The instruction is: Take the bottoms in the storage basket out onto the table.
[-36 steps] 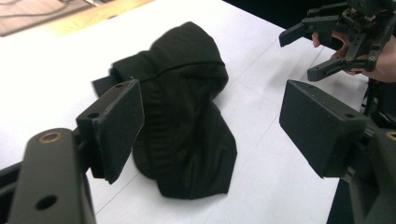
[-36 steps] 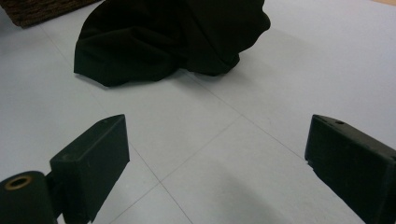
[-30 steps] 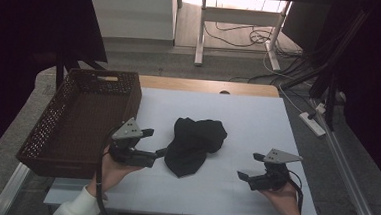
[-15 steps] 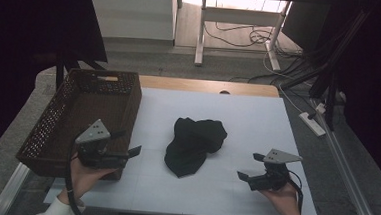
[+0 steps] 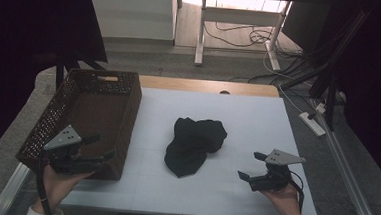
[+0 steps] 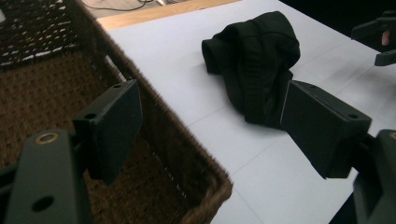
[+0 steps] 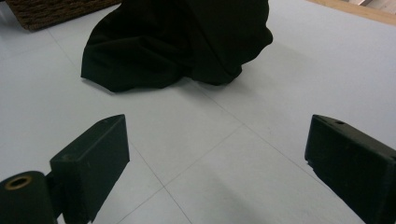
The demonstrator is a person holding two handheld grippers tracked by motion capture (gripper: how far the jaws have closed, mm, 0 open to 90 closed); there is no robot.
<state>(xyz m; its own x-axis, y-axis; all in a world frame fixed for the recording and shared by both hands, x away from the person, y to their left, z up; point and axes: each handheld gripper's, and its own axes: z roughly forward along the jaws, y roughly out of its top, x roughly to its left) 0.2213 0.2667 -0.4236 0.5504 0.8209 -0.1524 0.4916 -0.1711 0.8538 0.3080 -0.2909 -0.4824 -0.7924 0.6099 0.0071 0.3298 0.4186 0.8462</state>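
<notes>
Nearest, at 7 o'clock on the tabletop (image 5: 238,115): left tongs (image 5: 100,149) in a hand (image 5: 58,184), jaws wide apart and empty, straddling the near right wall of the wicker basket (image 5: 128,108). At 5 o'clock: right tongs (image 5: 255,166) in the other hand (image 5: 283,198), jaws likewise spread wide, gripping nothing, low over bare white surface. Between both and farther in, near the centre: crumpled black cloth (image 5: 195,144), lying loose, well apart from both tongs. Basket reaching back toward 10 o'clock.
</notes>
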